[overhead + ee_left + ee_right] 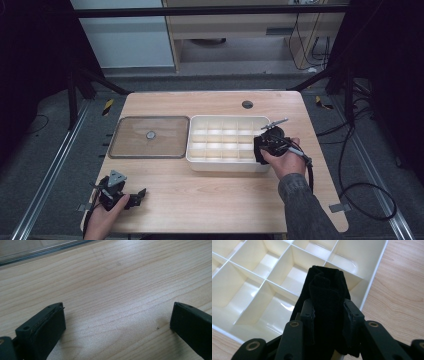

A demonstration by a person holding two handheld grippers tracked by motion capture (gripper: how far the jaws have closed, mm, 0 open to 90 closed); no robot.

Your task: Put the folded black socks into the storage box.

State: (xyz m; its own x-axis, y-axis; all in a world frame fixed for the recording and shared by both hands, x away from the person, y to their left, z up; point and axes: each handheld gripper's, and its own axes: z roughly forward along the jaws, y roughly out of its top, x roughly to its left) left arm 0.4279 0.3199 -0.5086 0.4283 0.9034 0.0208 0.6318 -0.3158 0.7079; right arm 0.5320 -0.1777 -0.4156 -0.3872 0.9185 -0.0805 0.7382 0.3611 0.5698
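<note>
The right gripper (264, 146) is hanging over the near right corner of the white divided tray (200, 162), and its jaws are pinching a folded black strap (325, 297), something like a bundle of webbing. In the right gripper view the strap is standing up between the two jaws, its long axis running away from the hand and out over the tray's compartments (257, 257). The folded end is sitting above the dividers close to the tray's right wall, not yet down inside any cell. From what I can see, the thing that matters is that the strap is pointing toward the far left across the grid, while the cell nearest under it is one at the right end of the near rows; which exact cell lies below, I cannot tell. I am judging that a lowering move would need the bundle lined up with a single cell rather than straddling a divider.

The left gripper (120, 196) is resting well away, at the near left corner of the wooden table (225, 200), its jaws spread wide with nothing between them, bare wood showing in its own view. The clear lid (149, 137) is lying flat just left of the tray. The right hand is plainly the nearer one to the tray.
</note>
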